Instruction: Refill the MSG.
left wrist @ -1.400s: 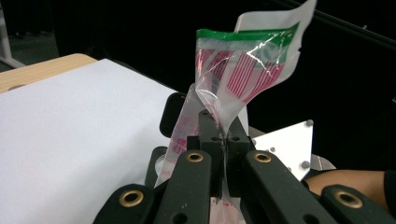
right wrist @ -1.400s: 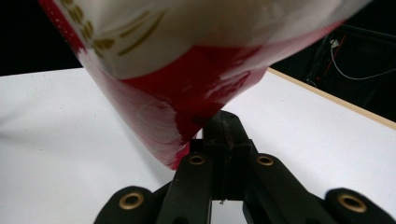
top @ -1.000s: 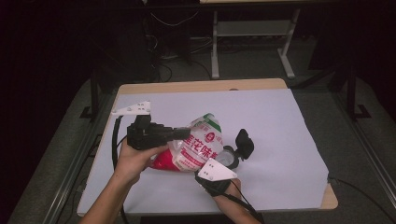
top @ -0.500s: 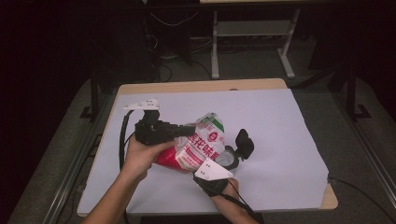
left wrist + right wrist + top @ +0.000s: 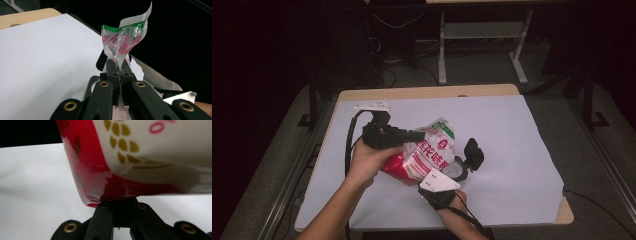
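A red and white plastic food bag [image 5: 434,152] with a green top strip is held above the white-covered table [image 5: 512,130] between both grippers. My left gripper [image 5: 418,136] points right and is shut on the bag's edge near the top. In the left gripper view the pinched film and green strip [image 5: 125,37] rise past the closed jaws of the left gripper [image 5: 119,73]. My right gripper [image 5: 432,177], under its grey plate, is shut on the bag's red bottom edge [image 5: 100,182]. The right gripper view has the right gripper [image 5: 121,202] clamped on that red seam.
A black block [image 5: 473,153] and a round grey part [image 5: 457,170] sit just right of the bag, close to the right hand. Bare wood [image 5: 427,93] shows at the table's far edge. A metal stand and cables [image 5: 442,45] are on the dark floor beyond.
My left gripper has shifted to the right with the bag's edge in it, bunching the bag slightly. The right gripper has stayed where it was.
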`<state>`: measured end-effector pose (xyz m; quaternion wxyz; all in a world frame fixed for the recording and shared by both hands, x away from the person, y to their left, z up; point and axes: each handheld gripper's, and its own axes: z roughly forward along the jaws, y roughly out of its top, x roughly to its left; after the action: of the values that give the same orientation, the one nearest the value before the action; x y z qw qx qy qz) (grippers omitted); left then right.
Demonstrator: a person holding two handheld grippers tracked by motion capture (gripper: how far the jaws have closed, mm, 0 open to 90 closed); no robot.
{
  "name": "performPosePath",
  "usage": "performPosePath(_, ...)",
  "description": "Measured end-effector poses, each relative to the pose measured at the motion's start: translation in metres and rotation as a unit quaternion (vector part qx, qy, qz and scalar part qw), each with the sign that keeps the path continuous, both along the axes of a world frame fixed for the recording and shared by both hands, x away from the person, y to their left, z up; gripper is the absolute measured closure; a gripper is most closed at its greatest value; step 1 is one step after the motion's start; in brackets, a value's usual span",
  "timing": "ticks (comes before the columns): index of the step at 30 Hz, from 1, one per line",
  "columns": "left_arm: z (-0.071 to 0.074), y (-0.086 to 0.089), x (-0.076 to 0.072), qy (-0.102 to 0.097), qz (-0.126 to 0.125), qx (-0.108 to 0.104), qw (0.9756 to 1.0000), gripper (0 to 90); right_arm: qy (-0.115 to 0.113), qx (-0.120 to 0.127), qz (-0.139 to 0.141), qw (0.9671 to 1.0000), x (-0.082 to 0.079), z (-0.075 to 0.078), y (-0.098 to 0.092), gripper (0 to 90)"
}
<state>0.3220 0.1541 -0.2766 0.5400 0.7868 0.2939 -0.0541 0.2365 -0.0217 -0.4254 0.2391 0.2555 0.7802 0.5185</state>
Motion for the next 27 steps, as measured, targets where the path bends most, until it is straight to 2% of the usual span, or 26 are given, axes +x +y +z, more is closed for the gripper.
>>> performPosePath(7,0.003,-0.007,0.003,0.007,-0.019,0.023,0.9995,90.0,-0.002,-0.005,0.003,1.0000,-0.002,0.000,0.002,90.0)
performPosePath(11,0.004,-0.012,0.005,0.009,-0.030,0.026,0.9992,90.0,-0.003,-0.008,0.003,1.0000,-0.002,0.001,0.002,90.0)
performPosePath(14,0.003,-0.016,0.008,0.010,-0.038,0.037,0.9986,90.0,-0.001,-0.010,0.001,0.9999,-0.002,0.001,0.001,90.0)
performPosePath(17,0.003,-0.021,0.011,0.016,-0.038,0.047,0.9981,90.0,0.008,-0.009,0.000,0.9999,-0.001,0.000,0.000,90.0)
performPosePath(27,0.003,-0.029,0.018,0.027,-0.043,0.061,0.9968,90.0,0.013,-0.005,-0.002,0.9999,0.001,-0.001,-0.001,90.0)
